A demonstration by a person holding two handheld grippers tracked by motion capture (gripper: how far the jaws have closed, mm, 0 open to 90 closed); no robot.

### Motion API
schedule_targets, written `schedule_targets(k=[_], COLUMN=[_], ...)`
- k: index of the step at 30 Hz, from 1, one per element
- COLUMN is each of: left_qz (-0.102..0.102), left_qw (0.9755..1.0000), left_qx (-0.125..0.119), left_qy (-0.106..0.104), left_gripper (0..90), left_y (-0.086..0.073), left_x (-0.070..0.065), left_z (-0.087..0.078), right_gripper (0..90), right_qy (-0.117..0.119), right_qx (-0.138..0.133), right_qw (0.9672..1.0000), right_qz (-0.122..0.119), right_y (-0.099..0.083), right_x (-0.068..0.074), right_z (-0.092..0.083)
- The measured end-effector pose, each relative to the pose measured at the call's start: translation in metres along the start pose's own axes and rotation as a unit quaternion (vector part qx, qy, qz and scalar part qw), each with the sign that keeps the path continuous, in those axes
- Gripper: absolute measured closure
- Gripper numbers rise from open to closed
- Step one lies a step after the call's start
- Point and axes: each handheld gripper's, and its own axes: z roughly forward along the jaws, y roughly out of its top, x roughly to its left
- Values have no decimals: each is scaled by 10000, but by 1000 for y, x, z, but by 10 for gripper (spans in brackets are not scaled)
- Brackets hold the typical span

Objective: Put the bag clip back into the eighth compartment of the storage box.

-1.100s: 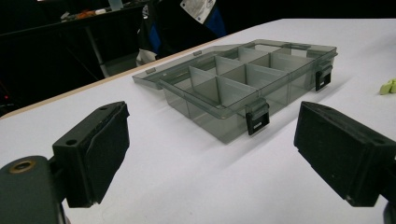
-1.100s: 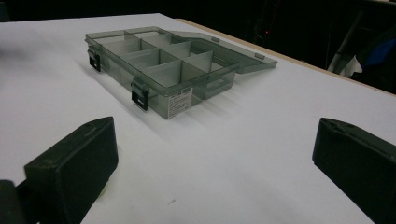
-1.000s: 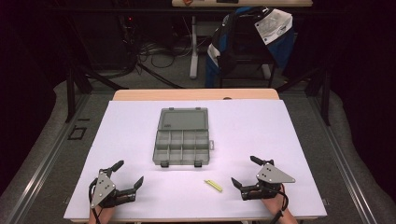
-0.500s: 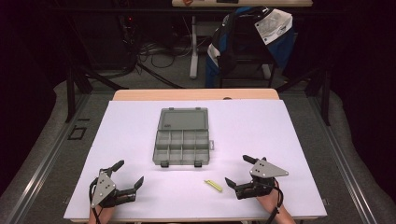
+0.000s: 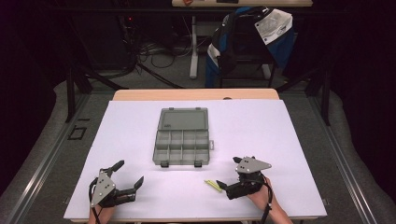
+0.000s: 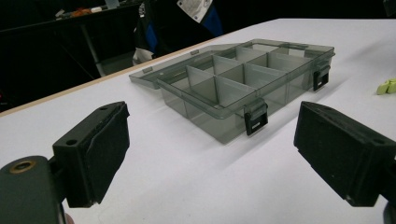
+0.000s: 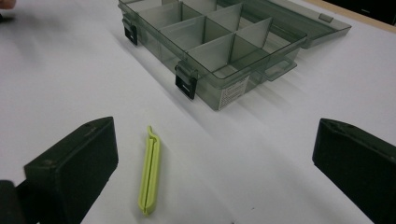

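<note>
Green clip on the table, right claw closing in on it

We see the green clip (image 7: 150,173) lying flat on the white table (image 5: 289,135), just in front of the right claw (image 5: 227,185), whose jaws stand released; we judge it light, stiff and slim, best pinched across its long sides at mid-length. The right gripper view shows its hooked tip, which the high view blurs. Beyond sits the open compartment box (image 5: 182,137); the left claw (image 5: 128,172) hangs released, well apart.
</note>
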Motion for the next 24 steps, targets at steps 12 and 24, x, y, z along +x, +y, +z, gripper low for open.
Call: schedule_targets(k=[12,24], left_qz=[-12,13], left_qw=[10000,10000], left_qx=[-14,-13], left_qy=[-48,-27], left_gripper=[105,105], left_y=[1,1], left_x=[-1,-1], left_z=[-1,-1], right_gripper=[0,0], right_qy=[184,242], right_qx=[726,1299], right_qw=[9970,9907], right_qz=[-200,-316], right_y=[13,17], right_x=[11,18], right_z=[16,30])
